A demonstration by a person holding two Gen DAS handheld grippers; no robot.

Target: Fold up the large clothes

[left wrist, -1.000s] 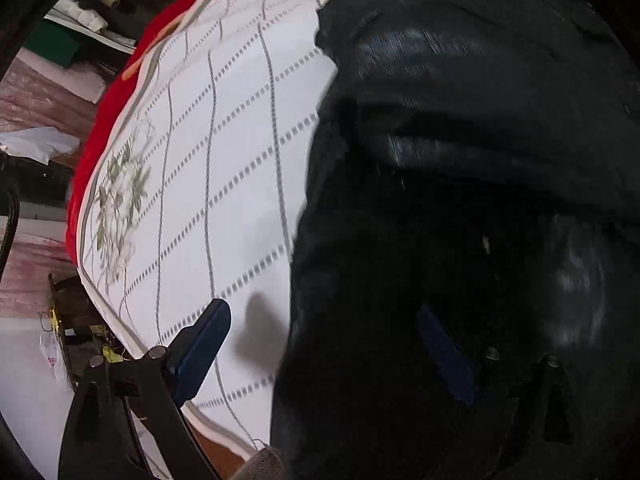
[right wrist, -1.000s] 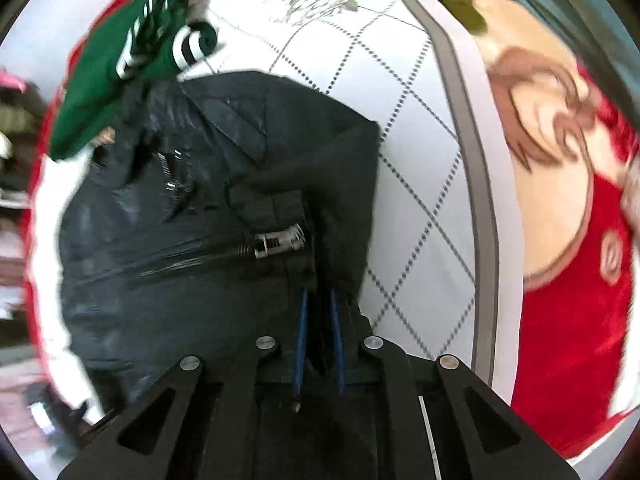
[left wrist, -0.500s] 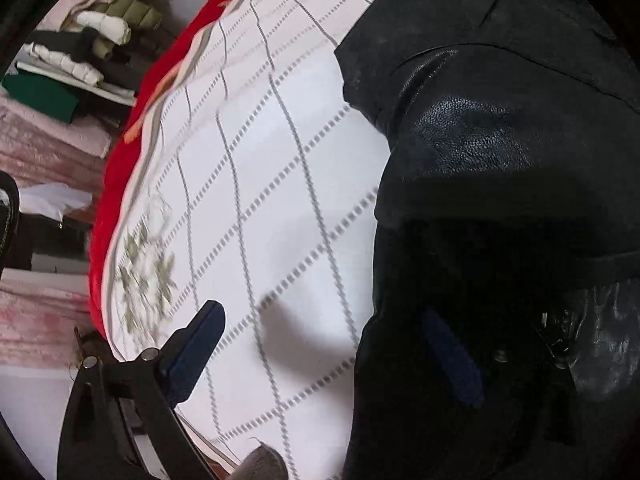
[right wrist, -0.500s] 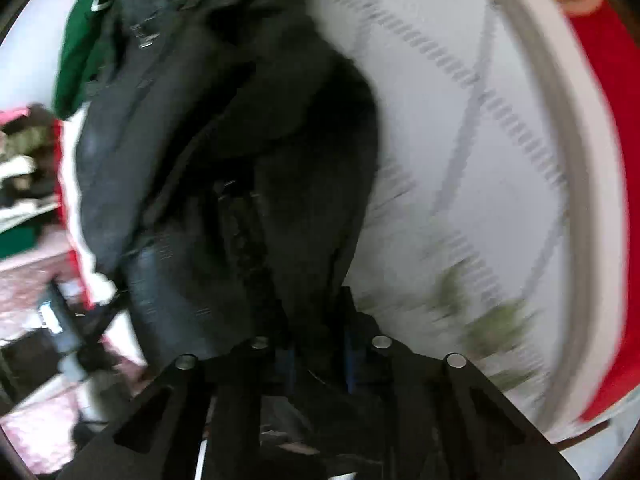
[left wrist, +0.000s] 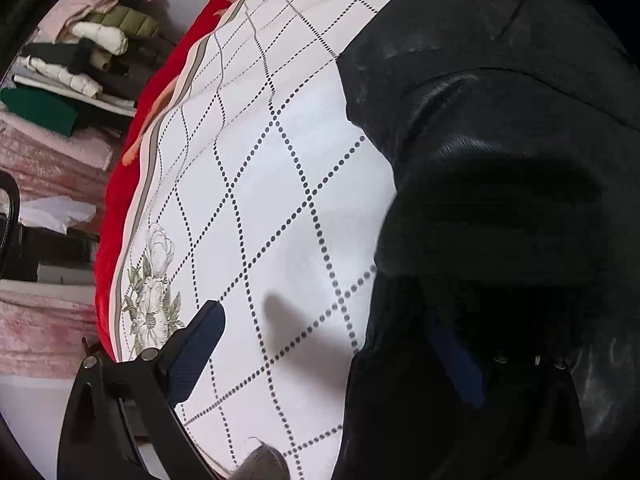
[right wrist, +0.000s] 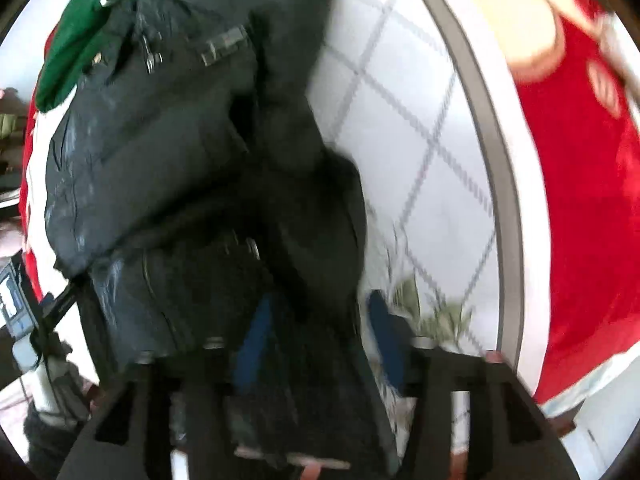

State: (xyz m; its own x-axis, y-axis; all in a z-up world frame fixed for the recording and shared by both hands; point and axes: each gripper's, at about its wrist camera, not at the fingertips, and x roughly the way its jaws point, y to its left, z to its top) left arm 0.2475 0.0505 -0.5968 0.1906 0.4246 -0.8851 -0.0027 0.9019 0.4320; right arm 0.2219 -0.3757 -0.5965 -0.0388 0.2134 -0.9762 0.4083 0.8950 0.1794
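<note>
The right gripper (right wrist: 320,340), clamped on the black jacket (right wrist: 192,152) a moment ago, is opening, a fold between its jaws. The left gripper (left wrist: 332,356) hangs wide open, straddling the jacket's edge on the bedspread (left wrist: 280,160). That fold looks laid down.

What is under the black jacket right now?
The black jacket lies on the white diamond-patterned bedspread, whose red border shows at the edge. Anything else beneath it is covered.

You have a black leather-look jacket (left wrist: 500,128) with a faint sheen and metal zips, lying on a smooth matt white printed cloth bedspread (left wrist: 280,184) edged in plush red. Your grippers' blue pads (left wrist: 196,354) look finely textured.
</note>
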